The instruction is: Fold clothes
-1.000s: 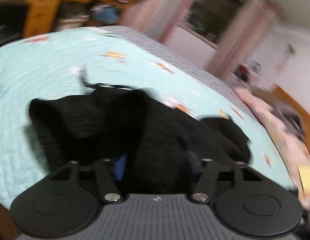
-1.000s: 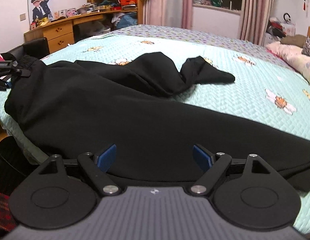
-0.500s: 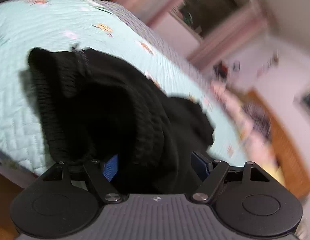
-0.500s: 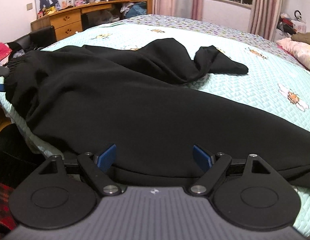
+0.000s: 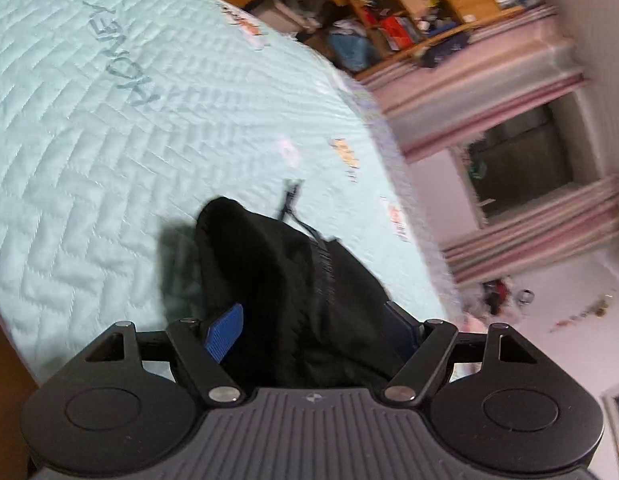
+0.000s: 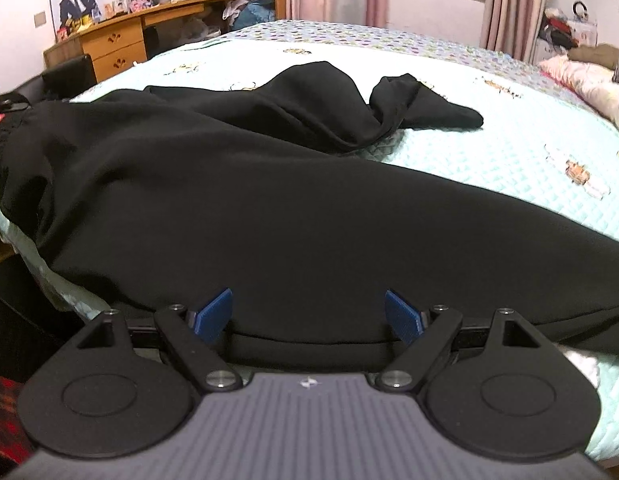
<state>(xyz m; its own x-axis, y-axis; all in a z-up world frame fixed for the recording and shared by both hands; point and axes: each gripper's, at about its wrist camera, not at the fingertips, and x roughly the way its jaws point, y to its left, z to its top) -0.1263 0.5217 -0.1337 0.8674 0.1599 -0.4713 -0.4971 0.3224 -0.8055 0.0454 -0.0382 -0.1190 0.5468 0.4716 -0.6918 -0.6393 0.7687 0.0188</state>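
Observation:
A black pair of trousers (image 6: 269, 208) lies spread across the mint quilted bed (image 6: 509, 152), one leg crumpled toward the far side. My right gripper (image 6: 307, 316) stands open at the near edge, the trousers' hem fold lying between its blue pads. In the left wrist view the ribbed waistband end of the trousers (image 5: 293, 272), with a drawstring (image 5: 289, 200) trailing off it, bunches up between the spread fingers of my left gripper (image 5: 313, 332), which is open around it above the bed (image 5: 89, 120). That view is tilted and blurred.
A wooden desk with drawers (image 6: 113, 46) and cluttered shelves (image 5: 409, 0) stand beyond the bed's far left. Pink curtains (image 6: 509, 0) frame a dark window. Pillows and bedding (image 6: 581, 80) lie at the right. The bed's edge drops off at the lower left.
The left gripper has swung and rolled with the waistband bunch, and its pads have spread wider. The right gripper has edged closer over the trousers, staying open.

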